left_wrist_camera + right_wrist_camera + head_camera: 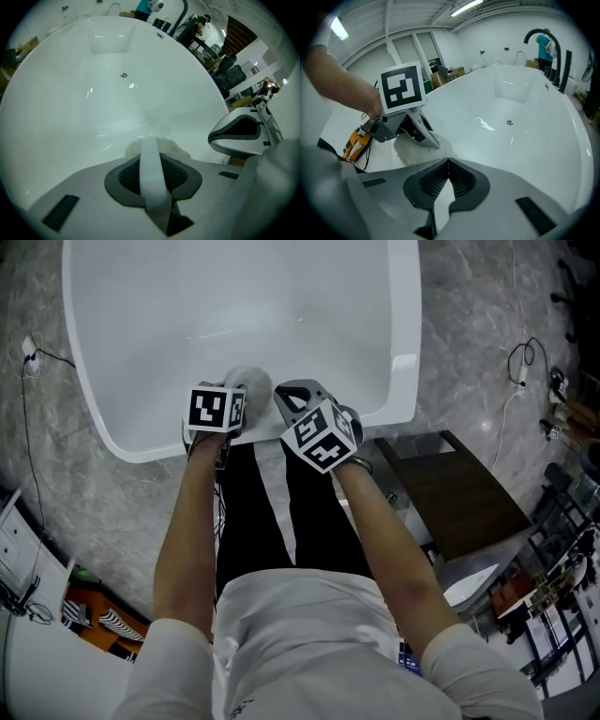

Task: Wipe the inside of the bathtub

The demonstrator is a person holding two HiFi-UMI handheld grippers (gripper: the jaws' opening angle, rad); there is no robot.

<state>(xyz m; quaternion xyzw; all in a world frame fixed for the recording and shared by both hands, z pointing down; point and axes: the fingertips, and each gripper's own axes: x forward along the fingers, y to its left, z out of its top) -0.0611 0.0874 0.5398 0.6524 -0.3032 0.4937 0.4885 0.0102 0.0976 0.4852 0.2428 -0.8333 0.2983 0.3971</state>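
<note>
The white bathtub (403,381) fills the top of the head view, and I stand at its near rim. My left gripper (234,395) reaches just over that rim and is shut on a fluffy white cloth (253,381). The left gripper view has the cloth (176,147) bunched past the jaws, low against the tub's inner wall (93,103), with the drain (123,75) farther off. My right gripper (292,395) hovers close beside it, shut with nothing in it. In the right gripper view its jaws (448,161) meet, and the left gripper (429,138) and the cloth (412,152) lie ahead to the left.
A dark brown cabinet (459,493) stands on the marble floor right of the tub's near end. Cables (520,362) trail over the floor at the right, and a socket with a cord (28,352) lies at the left. The person's legs are against the tub's rim.
</note>
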